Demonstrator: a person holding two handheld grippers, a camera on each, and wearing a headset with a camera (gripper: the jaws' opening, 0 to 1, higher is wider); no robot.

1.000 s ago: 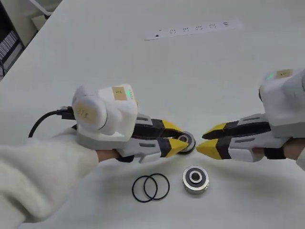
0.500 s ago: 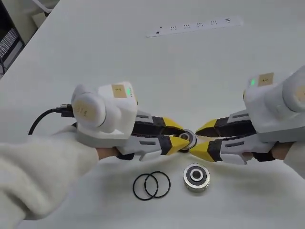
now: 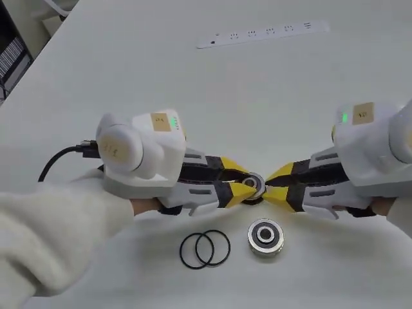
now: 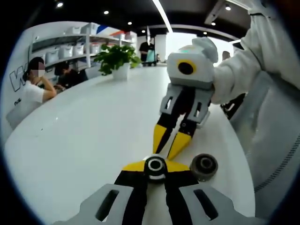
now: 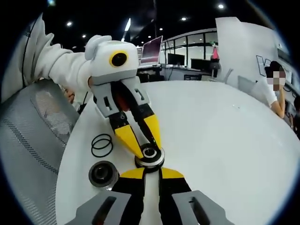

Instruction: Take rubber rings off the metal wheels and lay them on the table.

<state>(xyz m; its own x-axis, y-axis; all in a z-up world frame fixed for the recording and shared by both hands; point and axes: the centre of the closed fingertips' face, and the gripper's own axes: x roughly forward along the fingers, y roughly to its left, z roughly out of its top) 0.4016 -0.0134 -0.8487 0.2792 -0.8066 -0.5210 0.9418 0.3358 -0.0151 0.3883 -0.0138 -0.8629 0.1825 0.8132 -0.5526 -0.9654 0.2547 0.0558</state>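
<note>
Left gripper (image 3: pixel 247 187): jaws clamped on a small metal wheel (image 3: pixel 253 185), one yellow tip on each side of it, low over the matte white table (image 3: pixel 270 109). In the left gripper view the wheel (image 4: pixel 155 166) sits face-on between the tips, showing concentric black and silver rings.

Right gripper (image 3: pixel 273 188) comes in from the opposite side. Its yellow wedge tips are at the wheel's rim with the jaws nearly together; can't tell if they pinch anything. In the right gripper view the wheel (image 5: pixel 150 154) has a dark band around the outside and bright metal inside.

Second wheel (image 3: pixel 264 237) lies flat on the table just in front of the grippers, with a bare silver rim and dark centre. Two thin black rubber rings (image 3: pixel 205 250) lie flat and overlapping, just left of it. A long white power strip (image 3: pixel 261 35) lies well apart, at the far side.
</note>
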